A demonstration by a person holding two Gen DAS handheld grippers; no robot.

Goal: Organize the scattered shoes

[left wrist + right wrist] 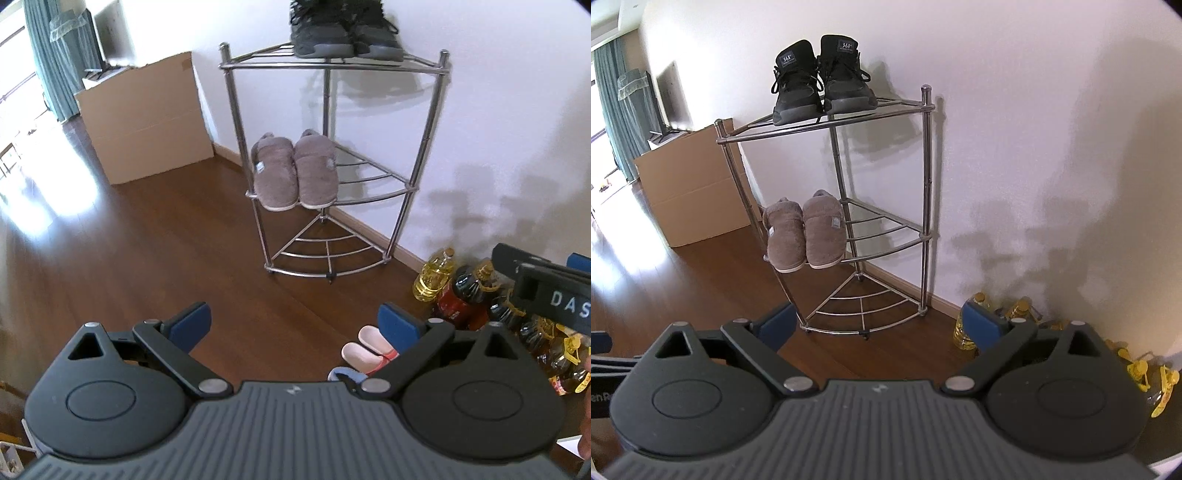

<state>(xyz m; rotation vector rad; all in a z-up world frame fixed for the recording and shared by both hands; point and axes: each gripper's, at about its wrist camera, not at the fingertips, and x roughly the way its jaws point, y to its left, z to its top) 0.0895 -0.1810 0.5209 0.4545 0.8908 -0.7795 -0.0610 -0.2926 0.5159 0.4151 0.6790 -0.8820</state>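
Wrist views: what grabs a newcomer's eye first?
The chrome three-tier corner rack against the white wall: black lace-up sneakers on its top shelf, fuzzy taupe slippers on the middle one, bottom shelf bare. Then the pale pink slippers on the dark wood floor, near the yellow oil bottles along the wall.

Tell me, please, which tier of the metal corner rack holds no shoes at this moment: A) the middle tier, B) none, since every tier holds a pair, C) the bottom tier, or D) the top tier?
C: the black sneakers stand on the top tier of the rack, the brown fuzzy slippers lie on the middle tier, and the bottom tier shows only bare bars.
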